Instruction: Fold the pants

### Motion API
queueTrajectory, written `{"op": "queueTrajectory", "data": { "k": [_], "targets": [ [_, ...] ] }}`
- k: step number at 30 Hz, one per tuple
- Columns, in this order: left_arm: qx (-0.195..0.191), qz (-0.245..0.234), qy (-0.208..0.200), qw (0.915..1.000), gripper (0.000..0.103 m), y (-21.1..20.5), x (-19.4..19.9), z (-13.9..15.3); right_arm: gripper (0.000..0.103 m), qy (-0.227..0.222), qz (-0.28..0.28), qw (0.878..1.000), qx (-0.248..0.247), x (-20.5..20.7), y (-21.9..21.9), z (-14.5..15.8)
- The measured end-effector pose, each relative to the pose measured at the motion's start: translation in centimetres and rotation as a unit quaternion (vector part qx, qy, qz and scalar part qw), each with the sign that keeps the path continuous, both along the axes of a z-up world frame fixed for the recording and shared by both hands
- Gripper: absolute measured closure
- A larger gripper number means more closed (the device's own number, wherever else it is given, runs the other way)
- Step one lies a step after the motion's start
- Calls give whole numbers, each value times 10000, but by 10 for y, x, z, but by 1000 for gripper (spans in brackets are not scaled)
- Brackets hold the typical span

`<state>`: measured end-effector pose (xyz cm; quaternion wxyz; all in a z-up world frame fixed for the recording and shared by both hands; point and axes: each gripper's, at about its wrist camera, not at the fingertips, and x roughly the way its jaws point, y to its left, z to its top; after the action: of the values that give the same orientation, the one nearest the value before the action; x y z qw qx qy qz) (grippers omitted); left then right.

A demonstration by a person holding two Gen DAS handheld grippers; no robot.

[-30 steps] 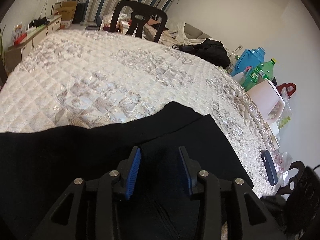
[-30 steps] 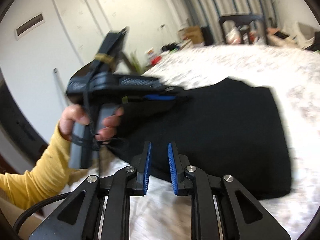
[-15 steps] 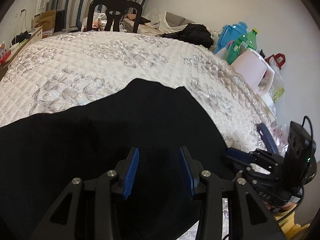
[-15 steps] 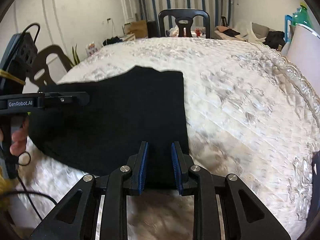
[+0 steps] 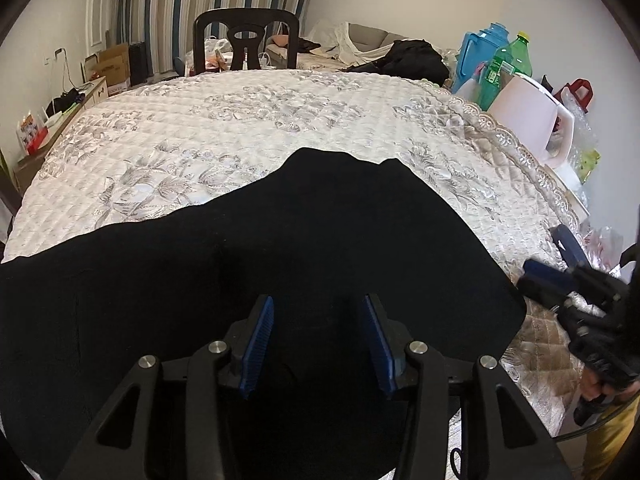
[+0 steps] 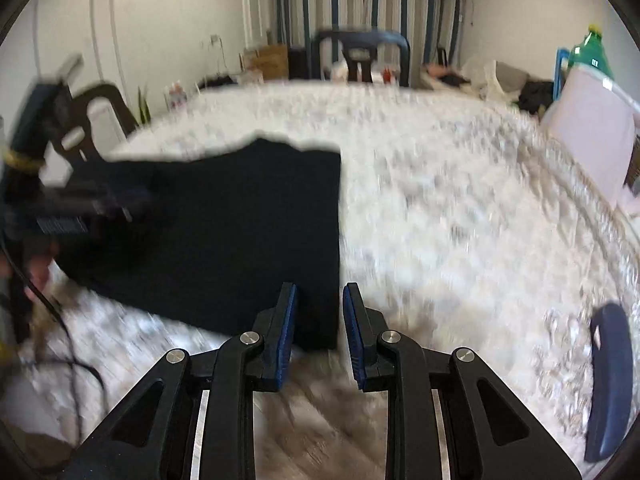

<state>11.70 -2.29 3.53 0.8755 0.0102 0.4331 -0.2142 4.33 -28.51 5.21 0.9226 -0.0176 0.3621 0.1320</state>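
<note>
Your pants (image 5: 304,248): black, plain fabric, lying flat on the near part of the quilted bedspread, folded into a broad slab. Far edge uneven, with a small notch. In the right wrist view the pants (image 6: 240,232) show a straight right edge and a squared near corner; that view is blurred.

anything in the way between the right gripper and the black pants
Nothing visible. The right gripper is open right at the near corner of the pants, with only bare quilted cover around it.
</note>
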Motion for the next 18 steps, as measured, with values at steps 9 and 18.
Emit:
{"op": "queueTrajectory", "data": {
  "k": [9, 18],
  "targets": [
    [262, 29, -74, 9996, 52, -3, -3, -3, 79, 324, 699, 9970, 111, 1, 30, -23],
    [293, 2, -77, 9995, 51, -1, -5, -4, 78, 293, 687, 9955, -591, -22, 29, -18]
  ]
}}
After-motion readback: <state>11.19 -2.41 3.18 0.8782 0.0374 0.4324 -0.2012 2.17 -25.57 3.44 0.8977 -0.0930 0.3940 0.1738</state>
